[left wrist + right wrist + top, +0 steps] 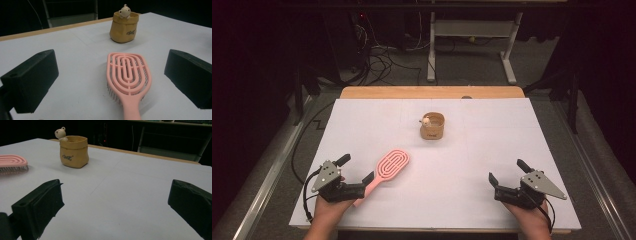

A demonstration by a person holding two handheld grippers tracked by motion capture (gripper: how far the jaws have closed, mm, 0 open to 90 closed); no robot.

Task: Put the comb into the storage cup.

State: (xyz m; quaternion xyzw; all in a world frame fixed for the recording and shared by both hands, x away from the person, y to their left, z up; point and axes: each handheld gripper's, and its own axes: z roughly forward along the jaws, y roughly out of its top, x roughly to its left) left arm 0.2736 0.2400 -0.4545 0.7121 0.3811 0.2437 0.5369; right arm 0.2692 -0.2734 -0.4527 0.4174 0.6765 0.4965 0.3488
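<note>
High view: pink hairbrush lies bristles-down near the worktop's front-left corner, its handle between the wide jaws of the left tool, apparently staged for pickup. Right tool wide, empty.

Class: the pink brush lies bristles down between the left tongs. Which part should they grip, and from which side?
Probably the handle. It is the narrow part of the brush and points toward the open left tongs, so they can come in from the near side and close across its width. The head is wide, with bristles underneath.
</note>
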